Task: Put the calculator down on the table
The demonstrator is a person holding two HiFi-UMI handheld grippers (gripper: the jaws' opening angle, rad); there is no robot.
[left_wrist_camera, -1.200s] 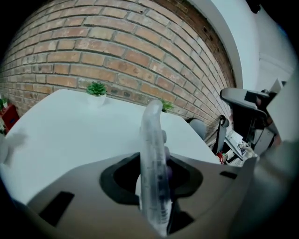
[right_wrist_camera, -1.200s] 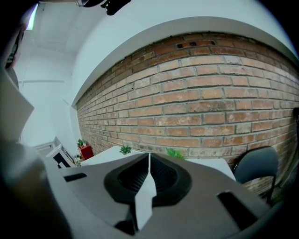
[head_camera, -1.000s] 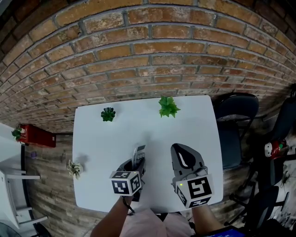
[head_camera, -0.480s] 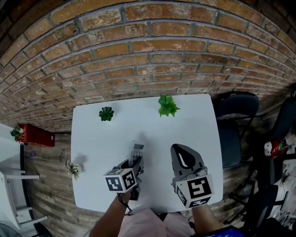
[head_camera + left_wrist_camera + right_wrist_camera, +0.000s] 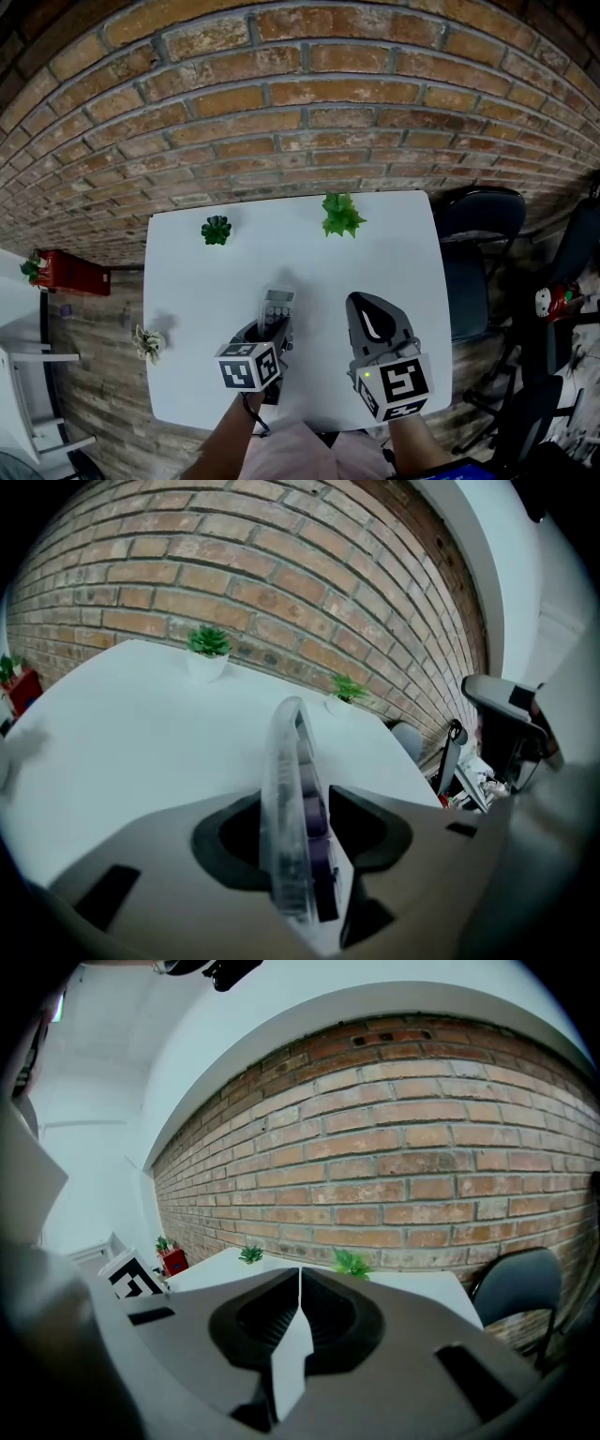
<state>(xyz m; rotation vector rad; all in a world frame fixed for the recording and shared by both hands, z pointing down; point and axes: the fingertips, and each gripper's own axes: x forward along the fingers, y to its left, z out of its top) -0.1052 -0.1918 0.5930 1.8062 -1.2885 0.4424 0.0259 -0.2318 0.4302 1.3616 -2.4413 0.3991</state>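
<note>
Jaws, left: the left gripper [image 5: 270,330] was opening, its jaws partly apart and letting go of the calculator [image 5: 277,306], which stood between them.
Jaws, right: the right gripper [image 5: 298,1283] had its jaws together with nothing in them, and hung over the near edge of the tabletop [image 5: 375,253], right of the left one.
Step in hand: release, by my reading; the set-down looked all but done.
Calculator's place: near the near edge, left of the middle, well apart from the two small plants [image 5: 217,230] at the far edge.
Calculator and jaws: its near end sat between the jaw tips and its far end reached out past them; whether it lay fully flat could not be told.
Next move, a judgement: widen the jaws until both sides clear, then draw straight back toward the near edge without dragging it.
</note>
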